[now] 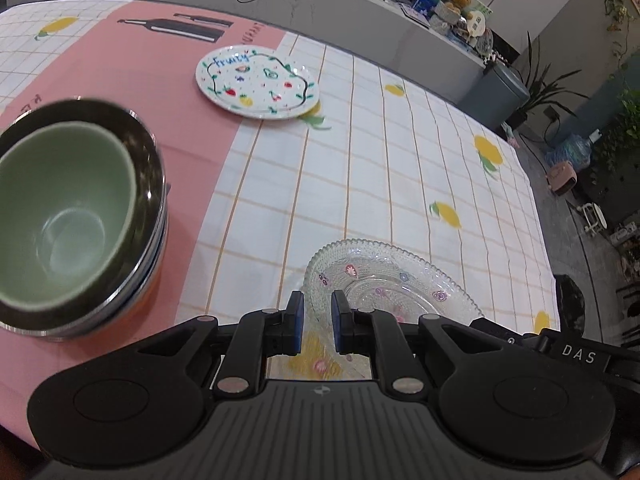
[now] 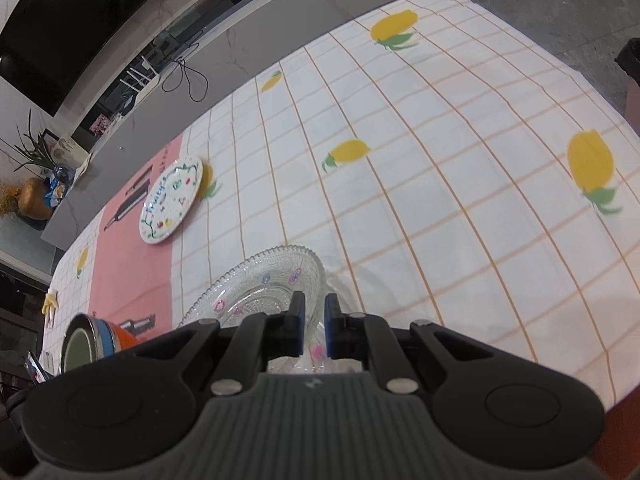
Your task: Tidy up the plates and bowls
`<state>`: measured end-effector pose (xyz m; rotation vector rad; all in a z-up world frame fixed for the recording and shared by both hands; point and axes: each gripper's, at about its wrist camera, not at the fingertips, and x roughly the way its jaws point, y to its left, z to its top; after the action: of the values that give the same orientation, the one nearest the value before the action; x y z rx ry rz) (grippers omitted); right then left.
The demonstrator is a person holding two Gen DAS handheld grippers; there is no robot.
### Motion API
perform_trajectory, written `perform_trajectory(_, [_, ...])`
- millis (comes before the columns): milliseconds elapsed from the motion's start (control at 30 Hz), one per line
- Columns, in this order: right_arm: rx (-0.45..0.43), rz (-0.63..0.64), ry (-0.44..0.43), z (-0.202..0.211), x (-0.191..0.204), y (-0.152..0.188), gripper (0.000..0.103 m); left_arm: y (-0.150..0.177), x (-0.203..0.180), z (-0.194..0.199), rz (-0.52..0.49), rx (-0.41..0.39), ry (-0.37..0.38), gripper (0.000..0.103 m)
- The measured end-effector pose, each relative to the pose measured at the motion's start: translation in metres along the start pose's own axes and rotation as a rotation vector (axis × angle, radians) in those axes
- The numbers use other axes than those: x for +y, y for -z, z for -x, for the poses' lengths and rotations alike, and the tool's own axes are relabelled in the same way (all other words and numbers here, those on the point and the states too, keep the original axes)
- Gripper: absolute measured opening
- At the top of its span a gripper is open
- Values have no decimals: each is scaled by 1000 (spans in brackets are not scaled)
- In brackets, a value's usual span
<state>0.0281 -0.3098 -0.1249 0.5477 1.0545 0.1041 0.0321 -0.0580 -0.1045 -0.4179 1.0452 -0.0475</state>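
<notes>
A clear glass plate with small flower marks is held between both grippers, tilted above the tablecloth. My left gripper is shut on its left rim. My right gripper is shut on its right rim; the glass plate fills the near middle of the right wrist view. A white plate with painted fruit lies flat farther away on the table, also in the right wrist view. A green bowl sits nested in a stack of metal bowls at the left.
The table has a white checked cloth with lemons and a pink strip. The bowl stack shows at the lower left of the right wrist view. A grey counter runs behind the table. The table's right edge drops to the floor.
</notes>
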Motion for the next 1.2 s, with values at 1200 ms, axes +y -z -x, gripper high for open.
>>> perform_trajectory(1200, [-20, 156, 119, -15, 4, 34, 8, 33, -4, -9, -183, -26, -84, 12])
